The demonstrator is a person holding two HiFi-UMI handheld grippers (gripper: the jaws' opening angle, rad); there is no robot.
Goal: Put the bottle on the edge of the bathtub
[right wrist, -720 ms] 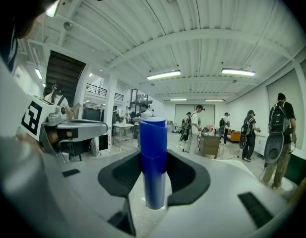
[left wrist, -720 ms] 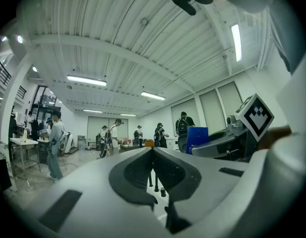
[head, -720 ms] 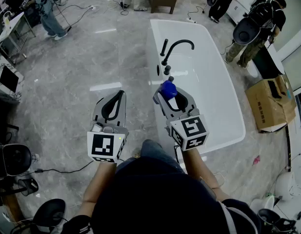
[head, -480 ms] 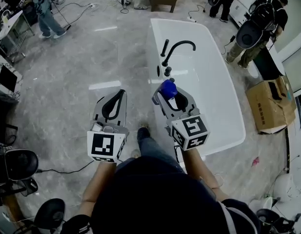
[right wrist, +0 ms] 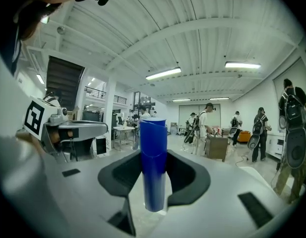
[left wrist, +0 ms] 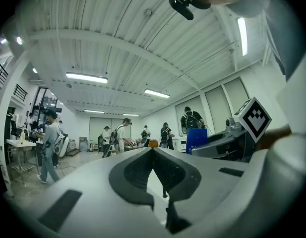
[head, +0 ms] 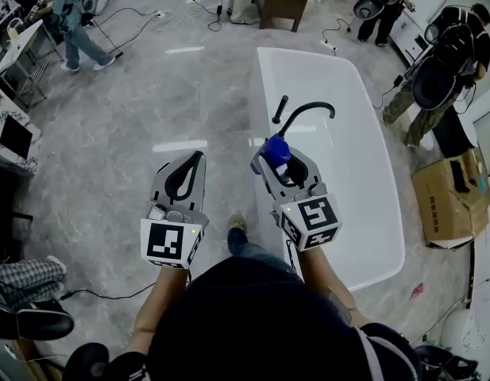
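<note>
Your left gripper [head: 198,159] is held out over the grey floor [head: 109,149], jaws pressed together with nothing between them. Beside it to the right, your right gripper [head: 283,161] is clamped on the blue bottle [head: 276,149], which stands upright between the pads with its top above them. Just ahead of that gripper's tips curves the black faucet [head: 308,109], set on the left rim of the white bathtub [head: 364,173]. That rim lies beneath the gripped bottle. Well right of both grippers, past the tub, sits a cardboard box [head: 451,197].
</note>
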